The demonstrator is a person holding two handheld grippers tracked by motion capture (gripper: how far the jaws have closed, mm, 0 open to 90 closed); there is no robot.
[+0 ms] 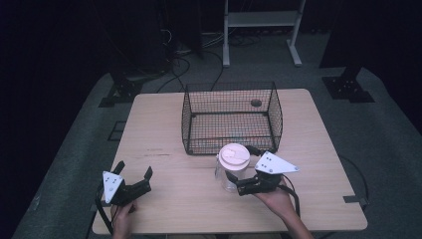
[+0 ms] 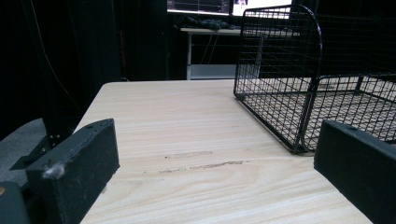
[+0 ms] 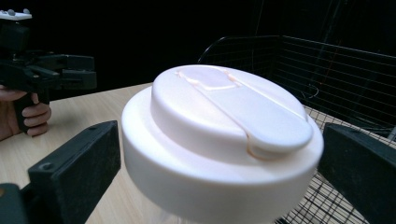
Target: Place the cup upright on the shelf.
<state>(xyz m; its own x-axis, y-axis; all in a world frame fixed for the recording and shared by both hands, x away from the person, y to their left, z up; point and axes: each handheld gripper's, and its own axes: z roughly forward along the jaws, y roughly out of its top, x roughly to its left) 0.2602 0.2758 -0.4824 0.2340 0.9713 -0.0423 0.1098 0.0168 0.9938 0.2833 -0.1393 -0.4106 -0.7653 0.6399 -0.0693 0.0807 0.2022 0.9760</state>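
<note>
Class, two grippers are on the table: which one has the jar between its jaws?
The right gripper: its jaws flank the white-lidded jar, while the left gripper is open over bare table.

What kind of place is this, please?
Probably a recording lab or studio: a bare wooden table on grey carpet, dark surroundings, cables on the floor and black stand bases beside the table.

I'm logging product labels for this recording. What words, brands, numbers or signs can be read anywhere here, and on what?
None can be read.
The jar and its pale lid: no print, just moulded ridges.
Wire basket: no label.
Grey plates on the left gripper and right gripper: small dots, no lettering.
Bright screens in the left gripper view's background: too small and blurred to read.
</note>
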